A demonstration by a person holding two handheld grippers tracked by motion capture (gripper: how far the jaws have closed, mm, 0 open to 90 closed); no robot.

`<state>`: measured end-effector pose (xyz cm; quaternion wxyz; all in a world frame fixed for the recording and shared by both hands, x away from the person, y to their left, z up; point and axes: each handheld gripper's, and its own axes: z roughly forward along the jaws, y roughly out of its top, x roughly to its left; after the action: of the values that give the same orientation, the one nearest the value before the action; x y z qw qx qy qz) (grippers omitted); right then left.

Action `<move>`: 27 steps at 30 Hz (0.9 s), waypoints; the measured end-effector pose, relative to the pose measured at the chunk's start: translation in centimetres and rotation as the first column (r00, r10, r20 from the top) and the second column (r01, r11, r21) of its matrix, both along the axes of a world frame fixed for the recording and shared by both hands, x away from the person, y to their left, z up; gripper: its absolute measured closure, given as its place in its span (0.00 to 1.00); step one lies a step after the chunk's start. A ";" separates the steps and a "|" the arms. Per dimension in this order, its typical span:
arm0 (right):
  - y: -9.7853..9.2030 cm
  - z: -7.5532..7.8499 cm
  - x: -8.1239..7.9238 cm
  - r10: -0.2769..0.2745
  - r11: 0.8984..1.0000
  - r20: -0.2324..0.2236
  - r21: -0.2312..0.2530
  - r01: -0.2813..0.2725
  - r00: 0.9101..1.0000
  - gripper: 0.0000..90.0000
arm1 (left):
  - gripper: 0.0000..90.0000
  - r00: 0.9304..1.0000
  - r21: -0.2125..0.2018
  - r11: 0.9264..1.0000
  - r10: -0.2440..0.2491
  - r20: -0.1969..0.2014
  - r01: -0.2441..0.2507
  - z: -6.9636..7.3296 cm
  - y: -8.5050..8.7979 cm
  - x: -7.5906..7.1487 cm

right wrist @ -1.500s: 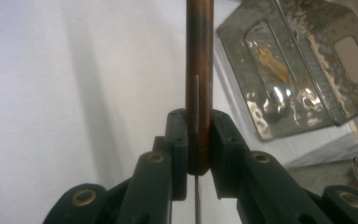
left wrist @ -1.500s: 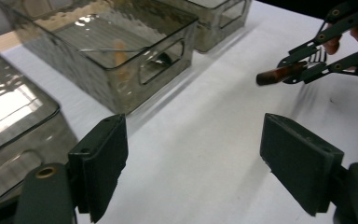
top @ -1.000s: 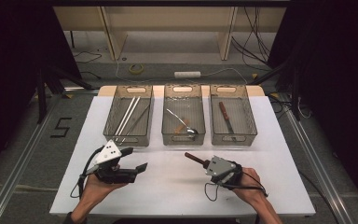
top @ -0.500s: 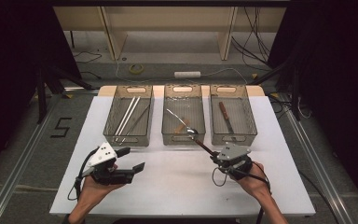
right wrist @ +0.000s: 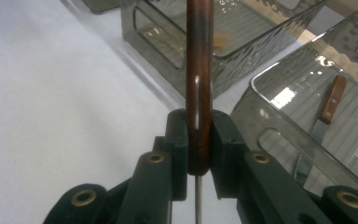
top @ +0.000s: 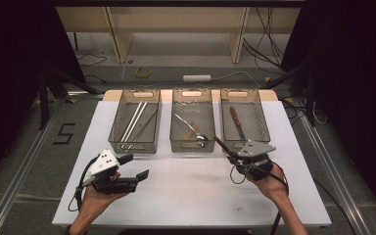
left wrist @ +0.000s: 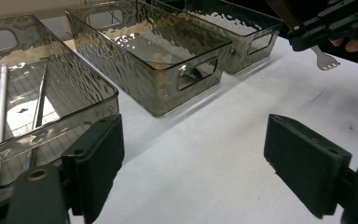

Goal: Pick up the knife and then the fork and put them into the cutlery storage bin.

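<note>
My right gripper [top: 236, 158] is shut on a fork by its brown wooden handle [top: 223, 146], which points up and left toward the front left corner of the right bin [top: 262, 111]. In the right gripper view the handle [right wrist: 199, 70] is pinched between both pads [right wrist: 179, 140], with the metal shaft running down below. The fork's tines [left wrist: 325, 59] hang under the right gripper [left wrist: 307, 30] in the left gripper view. My left gripper [top: 134, 166] rests open at the front left of the table, nothing between its jaws [left wrist: 196, 154].
Three smoky clear bins stand in a row at the back of the white table [top: 186, 196]. The left bin [top: 136, 146] holds long metal sticks [top: 133, 122], the middle bin [top: 192, 147] a spoon [top: 188, 126], the right bin a wooden-handled knife [top: 236, 120].
My right gripper has carried the fork to the right and away from me, up to the front of the right bin. The left gripper has stayed put.
</note>
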<state>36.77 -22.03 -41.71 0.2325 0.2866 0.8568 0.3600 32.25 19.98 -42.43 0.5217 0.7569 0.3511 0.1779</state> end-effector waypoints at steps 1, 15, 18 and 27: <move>-0.1 0.1 0.2 -0.004 1.000 -0.004 0.005 0.004 1.000 0.88 | 0.22 1.000 0.000 1.000 0.002 0.000 -0.002 0.0 0.0 0.0; -1.6 3.0 4.1 -0.080 0.991 -0.043 0.103 0.084 0.996 0.88 | 0.22 1.000 -0.004 1.000 0.019 0.008 -0.019 0.0 0.2 -0.1; -1.7 3.8 5.0 -0.094 0.990 -0.045 0.101 0.098 0.995 0.88 | 0.22 1.000 -0.001 1.000 0.018 0.009 -0.018 0.0 0.2 -0.1; -1.7 5.6 7.6 -0.125 0.984 -0.059 0.123 0.132 0.990 0.88 | 0.22 1.000 -0.004 1.000 0.024 0.012 -0.024 0.0 0.4 -0.2</move>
<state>44.40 -23.77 -36.16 0.2145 0.3647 0.8176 0.3905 32.05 20.39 -42.47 0.5230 0.7507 0.3573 0.1879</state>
